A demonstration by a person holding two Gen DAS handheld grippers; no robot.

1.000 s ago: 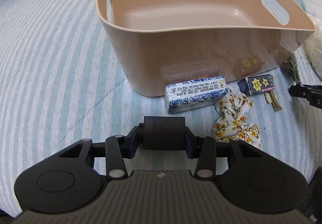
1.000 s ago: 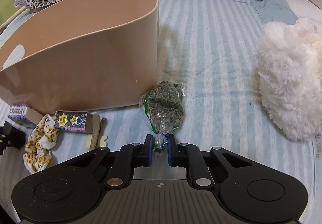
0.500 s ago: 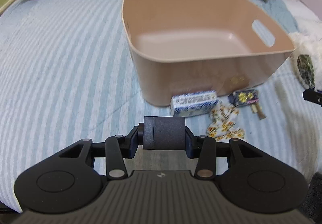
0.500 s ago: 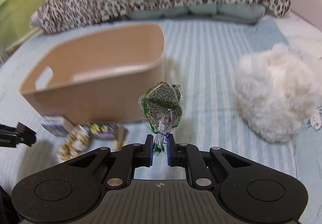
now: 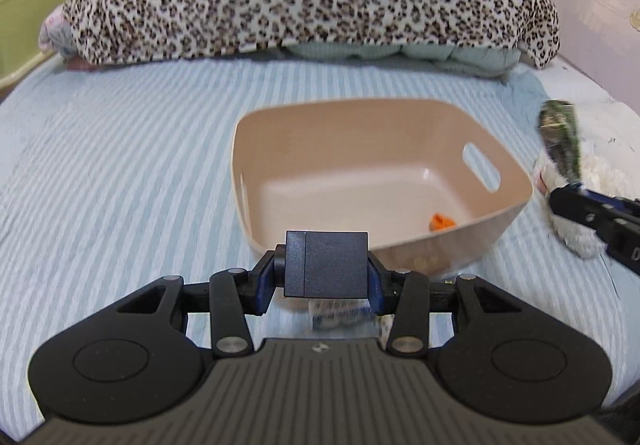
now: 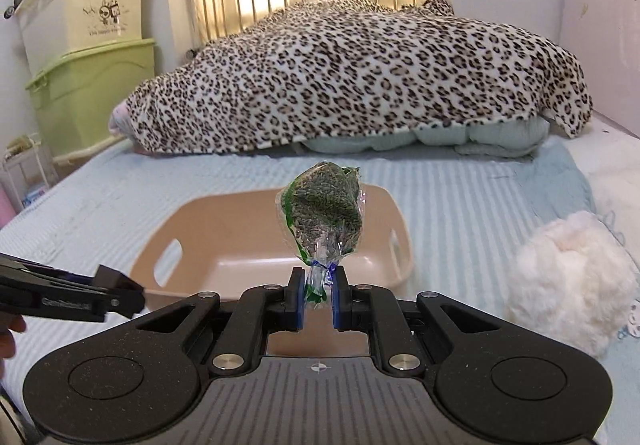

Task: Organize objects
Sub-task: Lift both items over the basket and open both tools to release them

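Note:
My left gripper [image 5: 326, 271] is shut on a dark grey box [image 5: 326, 265] and holds it in the air in front of the beige plastic bin [image 5: 516, 205]. A small orange thing [image 5: 441, 222] lies on the bin floor. My right gripper [image 6: 317, 293] is shut on the twisted neck of a clear bag of dark green seeds [image 6: 324, 211], held upright in the air before the bin [image 6: 406, 265]. That bag also shows at the right in the left wrist view [image 5: 558, 137]. A blue-and-white packet [image 5: 340, 315] lies on the bed below the box.
The striped light-blue bed sheet [image 5: 120, 185] spreads all around. A leopard-print blanket [image 6: 360, 77] lies across the far end. A white fluffy thing [image 6: 568, 281] lies to the right of the bin. Storage boxes [image 6: 88, 57] stand at the far left.
Both grippers have risen well above the bed with their loads. The bin now lies lower and farther off, and I see into it from above.

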